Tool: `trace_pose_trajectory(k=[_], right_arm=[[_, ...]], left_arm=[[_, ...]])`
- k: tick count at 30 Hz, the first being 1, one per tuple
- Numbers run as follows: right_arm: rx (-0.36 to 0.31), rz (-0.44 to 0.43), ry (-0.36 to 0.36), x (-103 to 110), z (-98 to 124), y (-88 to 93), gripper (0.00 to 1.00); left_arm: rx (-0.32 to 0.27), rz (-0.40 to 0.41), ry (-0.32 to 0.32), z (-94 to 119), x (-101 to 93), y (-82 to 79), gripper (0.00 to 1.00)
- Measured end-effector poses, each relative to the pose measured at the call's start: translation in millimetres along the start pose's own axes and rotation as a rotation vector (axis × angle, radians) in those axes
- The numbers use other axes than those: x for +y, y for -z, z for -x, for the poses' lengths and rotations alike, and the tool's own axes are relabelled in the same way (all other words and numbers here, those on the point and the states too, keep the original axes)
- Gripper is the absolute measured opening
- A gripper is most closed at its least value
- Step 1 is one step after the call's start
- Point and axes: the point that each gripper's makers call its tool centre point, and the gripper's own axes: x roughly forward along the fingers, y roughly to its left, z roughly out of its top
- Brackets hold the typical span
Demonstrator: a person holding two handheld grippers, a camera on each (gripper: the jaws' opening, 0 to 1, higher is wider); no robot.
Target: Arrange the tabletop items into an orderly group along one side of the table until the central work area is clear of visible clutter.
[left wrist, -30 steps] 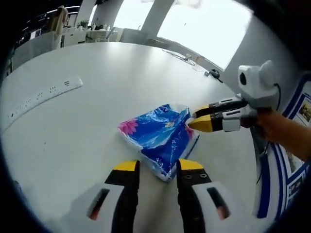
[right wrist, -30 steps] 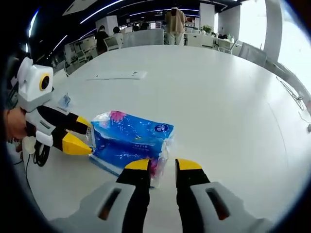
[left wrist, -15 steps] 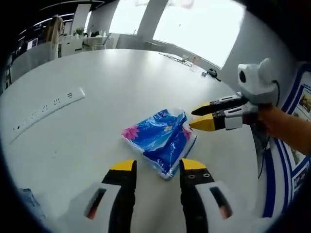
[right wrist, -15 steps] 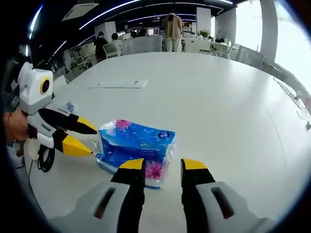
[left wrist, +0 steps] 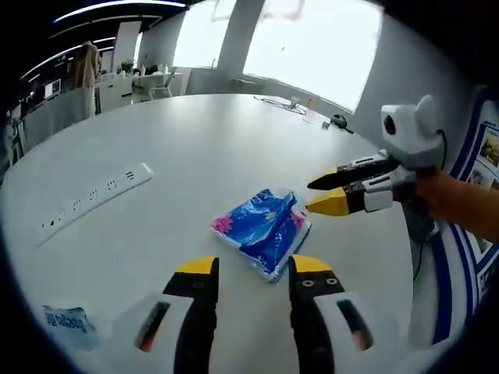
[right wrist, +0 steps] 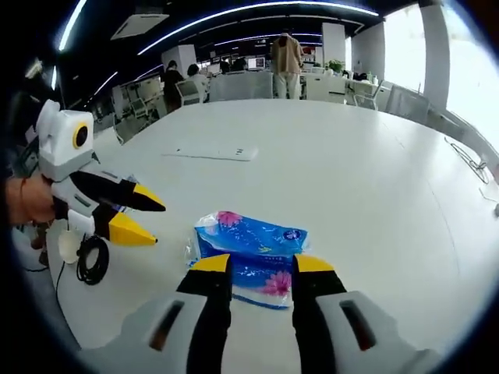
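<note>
A blue tissue pack [left wrist: 261, 228] with a pink flower print lies flat on the white table [left wrist: 179, 148]. My left gripper [left wrist: 254, 266] is open just short of the pack's near corner, holding nothing. My right gripper [left wrist: 312, 195] comes in from the right, its yellow-tipped jaws spread and stopping beside the pack's right edge. In the right gripper view the pack [right wrist: 253, 249] lies just beyond the right gripper [right wrist: 262, 265], which is open. The left gripper [right wrist: 156, 224] is open to the pack's left, a short gap away.
A white power strip [left wrist: 97, 195] lies on the table [right wrist: 351, 171] to the left, seen farther off as power strip [right wrist: 210, 153]. A small blue packet [left wrist: 70, 323] is near the table edge. A coiled cable [right wrist: 92, 261] hangs by the edge. People [right wrist: 284, 54] stand far behind.
Both views have drawn back from the tissue pack, so it looks smaller. The right gripper's jaws have spread wider and left the pack's edge. The small blue packet has come into view.
</note>
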Motion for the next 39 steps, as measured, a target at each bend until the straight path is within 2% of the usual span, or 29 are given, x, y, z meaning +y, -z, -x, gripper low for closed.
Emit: trace_pose_trajectory(k=[10,19,31,39], right_arm=[[-0.029,0.012,-0.04,28,11,-9.2,0.28],[-0.043,0.032,-0.072,53,17,-15.1,0.29],[-0.058,0.052,-0.108,83,23,-19.9,0.34],[-0.054,0.064,-0.143,105,28,-18.5,0.38]], left_arm=[[-0.038,-0.007,-0.046,34,10.6,-4.2,0.35],[-0.078,0.004,-0.098,75,21.9,-2.4,0.36],[-0.09,0.024,-0.167,119,34.7,17.5,0.38],[-0.071,0.039,-0.216,145,40.8,39.4,0.4]])
